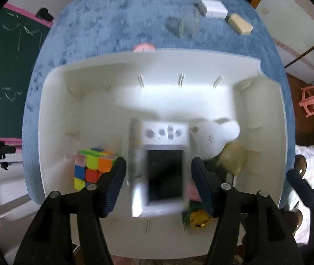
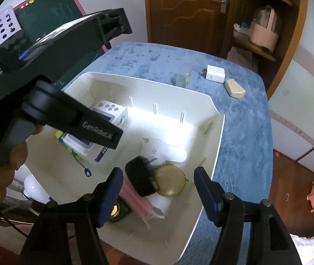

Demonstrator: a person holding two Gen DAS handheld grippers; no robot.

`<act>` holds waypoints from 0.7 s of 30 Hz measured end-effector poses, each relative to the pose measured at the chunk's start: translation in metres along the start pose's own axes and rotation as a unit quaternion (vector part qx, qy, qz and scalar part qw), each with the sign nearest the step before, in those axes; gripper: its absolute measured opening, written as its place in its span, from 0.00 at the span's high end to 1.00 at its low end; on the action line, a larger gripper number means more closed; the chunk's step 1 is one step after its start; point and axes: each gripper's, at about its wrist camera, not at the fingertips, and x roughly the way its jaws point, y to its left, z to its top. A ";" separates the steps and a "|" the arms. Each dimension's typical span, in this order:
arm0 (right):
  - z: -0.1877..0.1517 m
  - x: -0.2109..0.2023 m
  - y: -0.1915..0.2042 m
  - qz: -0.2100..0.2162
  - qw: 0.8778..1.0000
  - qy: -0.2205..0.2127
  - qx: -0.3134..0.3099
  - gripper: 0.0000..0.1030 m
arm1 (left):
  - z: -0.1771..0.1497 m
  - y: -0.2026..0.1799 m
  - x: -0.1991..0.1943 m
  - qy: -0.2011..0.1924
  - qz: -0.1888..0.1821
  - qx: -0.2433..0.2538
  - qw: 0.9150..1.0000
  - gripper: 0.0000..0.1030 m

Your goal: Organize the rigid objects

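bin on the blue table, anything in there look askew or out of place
Nothing is spilled or broken. The white device lies tilted, propped on the Rubik's cube, and the black plug adapter rests partly atop the gold round tin in the white bin.

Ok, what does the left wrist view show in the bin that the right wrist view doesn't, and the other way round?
Only the left wrist shows the cube's coloured faces, beside the white device that sits blurred between its open fingers. Only the right wrist shows the black plug, the pink comb and the left gripper's body over the bin. Both show the white bin, the gold lid, and the glass, charger and tan block outside on the blue cloth.
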 end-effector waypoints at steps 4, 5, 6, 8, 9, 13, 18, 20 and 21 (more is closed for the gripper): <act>0.000 -0.001 -0.002 -0.003 1.000 0.001 0.002 0.35 | 0.006 -0.001 -0.012 -0.024 -0.004 -0.004 1.000 0.28; 0.000 -0.003 -0.002 -0.005 1.000 0.000 0.002 0.35 | 0.007 -0.001 -0.015 -0.028 -0.007 -0.005 1.000 0.28; 0.001 -0.004 -0.002 -0.008 1.000 -0.002 0.000 0.35 | 0.008 0.000 -0.018 -0.033 -0.009 -0.007 0.999 0.28; 0.002 -0.008 -0.001 -0.014 1.000 -0.006 -0.004 0.35 | 0.009 0.001 -0.023 -0.040 -0.016 -0.010 0.999 0.28; 0.003 -0.011 0.000 -0.018 1.000 -0.009 -0.007 0.35 | 0.010 0.001 -0.024 -0.044 -0.018 -0.010 0.999 0.28; 0.007 -0.018 0.003 -0.030 0.999 -0.011 -0.018 0.35 | 0.012 0.004 -0.034 -0.061 -0.030 -0.014 0.998 0.28; 0.017 -0.026 0.004 -0.047 0.998 -0.015 -0.025 0.35 | 0.016 0.015 -0.049 -0.088 -0.040 -0.023 0.995 0.28; 0.021 -0.029 0.003 -0.053 0.998 -0.018 -0.025 0.35 | 0.019 0.020 -0.055 -0.098 -0.042 -0.024 0.994 0.28; 0.025 -0.031 0.003 -0.058 0.998 -0.019 -0.025 0.35 | 0.021 0.022 -0.059 -0.105 -0.041 -0.024 0.993 0.28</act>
